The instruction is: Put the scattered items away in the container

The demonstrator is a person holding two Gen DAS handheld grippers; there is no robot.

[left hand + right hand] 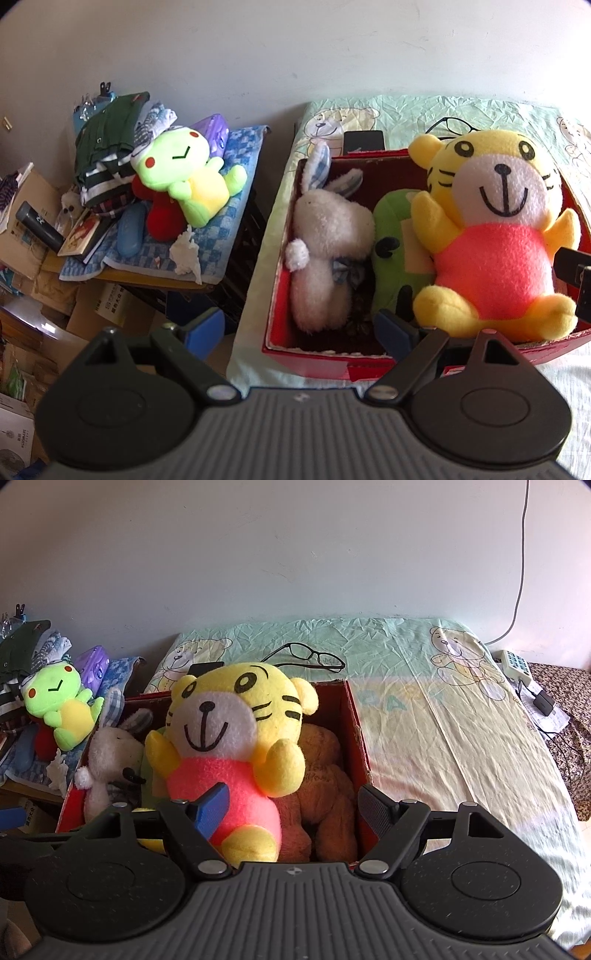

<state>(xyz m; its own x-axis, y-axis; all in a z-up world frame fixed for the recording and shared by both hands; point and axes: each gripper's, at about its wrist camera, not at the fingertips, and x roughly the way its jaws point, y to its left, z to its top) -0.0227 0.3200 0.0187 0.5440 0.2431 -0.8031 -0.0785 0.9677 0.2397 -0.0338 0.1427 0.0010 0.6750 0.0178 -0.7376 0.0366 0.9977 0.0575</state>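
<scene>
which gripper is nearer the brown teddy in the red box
Right. The right gripper is open just above the near end of the red box, with the brown teddy directly ahead. The left gripper is open at the box's other side, by the white bunny.

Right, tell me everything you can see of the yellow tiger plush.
The yellow tiger plush is soft fleece, with a white muzzle, black drawn smile, nose, stripes and round eyes, small round ears and a bright pink belly. It sits propped upright in the red box, arms raised, feet toward the cameras. It leans on the brown plush to one side and the green plush to the other. The right gripper is open just before it, not gripping it.
</scene>
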